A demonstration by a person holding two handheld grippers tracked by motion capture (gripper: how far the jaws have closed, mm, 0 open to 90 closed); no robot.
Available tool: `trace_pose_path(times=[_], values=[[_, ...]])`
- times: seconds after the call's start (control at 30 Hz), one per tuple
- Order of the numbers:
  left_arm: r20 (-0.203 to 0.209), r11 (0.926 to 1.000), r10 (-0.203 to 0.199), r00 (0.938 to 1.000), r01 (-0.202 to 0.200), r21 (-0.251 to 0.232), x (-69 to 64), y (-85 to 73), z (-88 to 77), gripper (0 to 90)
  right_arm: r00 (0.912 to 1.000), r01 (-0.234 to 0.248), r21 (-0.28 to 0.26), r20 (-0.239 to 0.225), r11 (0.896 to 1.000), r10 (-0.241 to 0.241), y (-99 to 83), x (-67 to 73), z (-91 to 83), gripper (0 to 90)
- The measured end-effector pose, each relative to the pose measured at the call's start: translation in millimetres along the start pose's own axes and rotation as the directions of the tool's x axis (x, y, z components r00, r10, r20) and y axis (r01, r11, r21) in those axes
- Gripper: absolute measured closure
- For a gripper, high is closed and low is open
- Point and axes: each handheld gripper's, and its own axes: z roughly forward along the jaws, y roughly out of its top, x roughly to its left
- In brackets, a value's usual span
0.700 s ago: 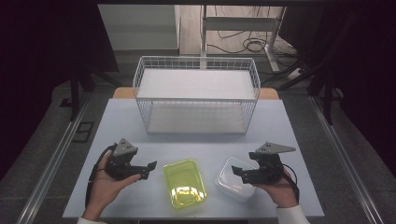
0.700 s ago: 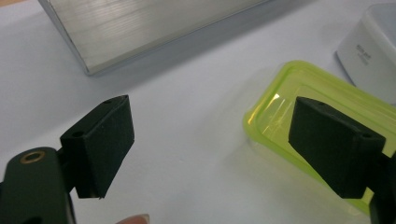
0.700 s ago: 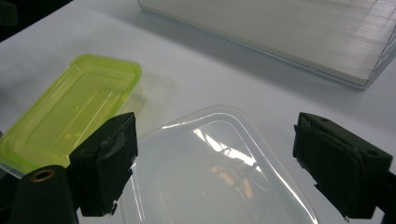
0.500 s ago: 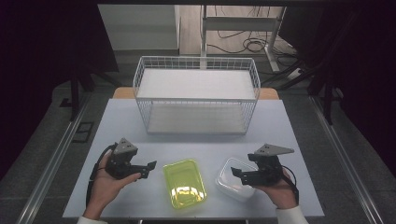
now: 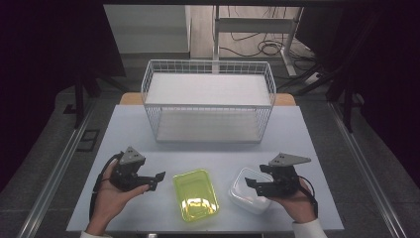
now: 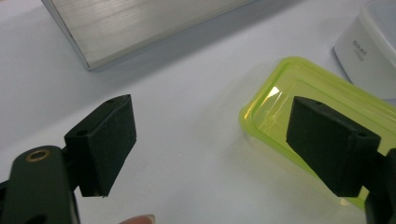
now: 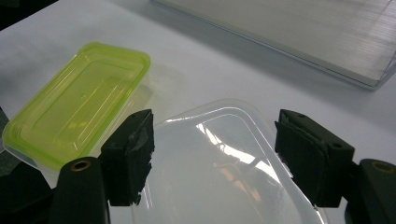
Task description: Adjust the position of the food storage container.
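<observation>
The pale grey table [image 5: 307, 148] stretches before me, with the white wire basket [image 5: 208, 106] standing at its far middle. Near my edge sit two boxes just beside each other: the rectangular plastic container with a yellow-green lid [image 5: 195, 194] in the middle, and to its right the clear plastic container with a see-through lid [image 5: 247, 191]. My right gripper [image 5: 251, 183] hangs over that clear one, fingers [image 7: 128, 154] spread wide on either side of its lid, not pressing it. My left gripper [image 5: 156, 179] sits just left of the green-lidded box, fingers [image 6: 105, 140] spread, pinching nothing.
</observation>
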Motion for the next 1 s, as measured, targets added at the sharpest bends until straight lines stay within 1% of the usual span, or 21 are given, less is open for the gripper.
trace_pose_path(times=[0.03, 0.17, 0.23, 0.33, 0.4, 0.47, 0.5, 0.57, 0.6, 0.63, 0.67, 0.7, 0.73, 0.77, 0.8, 0.83, 0.87, 0.9, 0.93, 0.97, 1.0], values=[[0.008, 1.0000, -0.004, 1.0000, 0.004, 0.002, 0.4, -0.2, -0.3, 15.8, 1.0000, -0.005, 0.000, 0.002, 1.000, 0.005, 0.5, -1.1, -0.6, 28.5], [0.009, 0.9999, -0.005, 0.9999, 0.005, 0.012, 0.4, -1.2, 3.2, 15.8, 0.9999, -0.010, 0.009, -0.001, 1.000, 0.010, 2.2, -4.2, 0.5, 28.5], [0.020, 0.9999, -0.004, 0.9998, 0.003, 0.015, -0.1, -1.0, 5.3, 15.8, 0.9999, -0.014, 0.016, 0.004, 1.000, 0.014, 4.1, -6.5, 2.9, 29.0], [0.027, 0.9998, -0.003, 0.9996, 0.003, 0.017, -2.0, 0.1, 7.6, 15.7, 0.9999, -0.005, 0.024, -0.011, 1.000, 0.005, 6.4, -5.6, 5.6, 31.4], [0.029, 0.9998, 0.003, 0.9996, -0.003, 0.022, -2.4, 0.4, 8.7, 15.7, 0.9983, 0.028, 0.047, -0.053, 0.998, -0.026, 9.6, 2.6, 8.4, 35.0], [0.029, 0.9997, 0.001, 0.9996, -0.001, 0.026, -2.7, 0.2, 9.9, 15.7, 0.9934, 0.076, 0.066, -0.091, 0.995, -0.069, 12.1, 12.0, 10.2, 37.6], [0.030, 0.9996, 0.002, 0.9995, -0.003, 0.030, -2.6, 0.0, 10.5, 15.7, 0.9934, 0.076, 0.066, -0.091, 0.995, -0.069, 12.1, 12.0, 10.2, 37.6], [0.029, 0.9993, 0.005, 0.9996, -0.006, 0.036, -2.6, -0.5, 10.9, 15.6, 0.9845, 0.129, 0.083, -0.131, 0.988, -0.117, 15.2, 22.7, 12.0, 40.5], [0.028, 0.9993, 0.005, 0.9996, -0.006, 0.036, -2.6, -0.6, 10.8, 15.6, 0.9787, 0.153, 0.092, -0.152, 0.984, -0.138, 17.1, 29.3, 12.9, 42.2], [0.028, 0.9994, 0.004, 0.9996, -0.005, 0.036, -2.5, -0.6, 10.7, 15.5, 0.9706, 0.185, 0.108, -0.176, 0.977, -0.164, 19.1, 37.7, 15.0, 45.2], [0.029, 0.9994, 0.003, 0.9996, -0.004, 0.036, -2.2, -0.5, 10.5, 15.5, 0.9706, 0.185, 0.108, -0.176, 0.977, -0.164, 19.1, 37.7, 15.0, 45.2], [0.029, 0.9994, 0.002, 0.9996, -0.002, 0.034, -2.1, -0.5, 10.5, 15.4, 0.9637, 0.207, 0.122, -0.197, 0.971, -0.181, 20.8, 46.1, 18.6, 50.6], [0.028, 0.9994, 0.001, 0.9996, -0.002, 0.034, -2.0, -0.5, 10.6, 15.4, 0.9637, 0.207, 0.122, -0.197, 0.971, -0.181, 20.8, 46.1, 18.6, 50.6], [0.028, 0.9993, 0.004, 0.9996, -0.005, 0.038, -1.7, -0.9, 11.0, 15.2, 0.9576, 0.220, 0.150, -0.221, 0.964, -0.185, 21.2, 54.3, 24.4, 57.1], [0.028, 0.9993, 0.004, 0.9996, -0.005, 0.038, -1.7, -0.9, 11.0, 15.2, 0.9576, 0.220, 0.150, -0.221, 0.964, -0.185, 21.2, 54.3, 24.4, 57.1], [0.026, 0.9991, 0.007, 0.9996, -0.008, 0.042, -1.5, -1.6, 11.4, 15.1, 0.9527, 0.233, 0.173, -0.238, 0.957, -0.189, 20.7, 61.0, 29.5, 63.2], [0.026, 0.9991, 0.007, 0.9996, -0.008, 0.042, -1.5, -1.6, 11.4, 15.0, 0.9527, 0.233, 0.173, -0.238, 0.957, -0.189, 20.7, 61.0, 29.5, 63.2], [0.027, 0.9990, 0.006, 0.9996, -0.007, 0.043, -1.5, -2.2, 11.6, 15.0, 0.9436, 0.257, 0.190, -0.261, 0.948, -0.203, 20.3, 67.7, 35.1, 71.4], [0.028, 0.9990, 0.006, 0.9996, -0.007, 0.045, -1.4, -2.6, 11.7, 15.0, 0.9436, 0.257, 0.190, -0.261, 0.948, -0.203, 20.3, 67.7, 35.1, 71.4], [0.027, 0.9990, 0.003, 0.9996, -0.004, 0.044, -1.4, -3.1, 11.8, 15.0, 0.9377, 0.268, 0.198, -0.278, 0.943, -0.209, 20.1, 70.9, 38.0, 75.9], [0.026, 0.9989, 0.004, 0.9997, -0.005, 0.046, -0.8, -3.6, 11.8, 14.9, 0.9271, 0.286, 0.223, -0.310, 0.932, -0.211, 19.3, 78.2, 43.0, 83.3]])
